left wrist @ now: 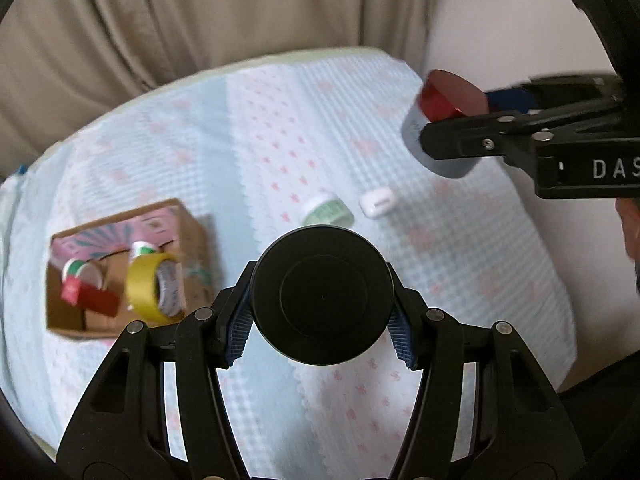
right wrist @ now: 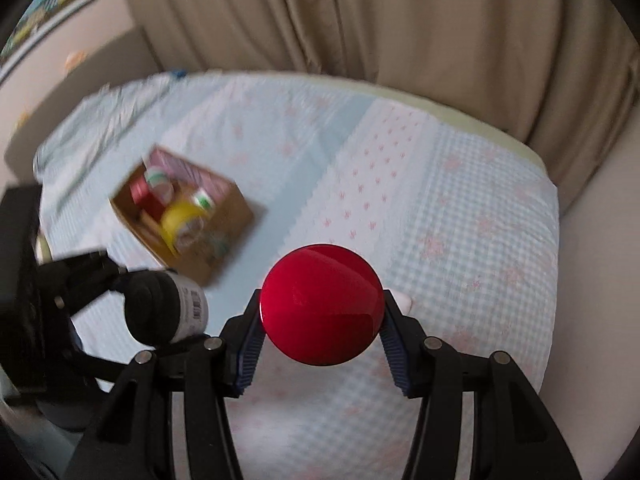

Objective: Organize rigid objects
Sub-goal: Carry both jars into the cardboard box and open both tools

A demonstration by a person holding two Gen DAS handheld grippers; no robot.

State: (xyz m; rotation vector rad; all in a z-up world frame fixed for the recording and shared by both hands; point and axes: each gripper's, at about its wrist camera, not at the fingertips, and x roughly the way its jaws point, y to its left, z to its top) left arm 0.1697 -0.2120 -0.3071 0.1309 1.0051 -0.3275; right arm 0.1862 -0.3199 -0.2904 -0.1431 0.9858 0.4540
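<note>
My left gripper [left wrist: 322, 322] is shut on a jar with a black lid [left wrist: 323, 296], held above the bed; the same black-lidded jar [right wrist: 168, 306] with a white barcode label shows at the left of the right wrist view. My right gripper [right wrist: 322, 334] is shut on a jar with a red lid [right wrist: 322, 304]; in the left wrist view that red-lidded jar [left wrist: 444, 96] hangs at the upper right, its grey body below the lid. A cardboard box [left wrist: 64, 322] [right wrist: 232, 204] on the bed holds a yellow tape roll [left wrist: 146, 288], a red item and small jars.
A green-and-white small jar [left wrist: 326, 210] and a white earbud case [left wrist: 378, 202] lie on the checked blue-and-pink bedspread [left wrist: 460, 260]. Beige curtains [right wrist: 360, 12] hang behind the bed. A wall runs along the bed's right side.
</note>
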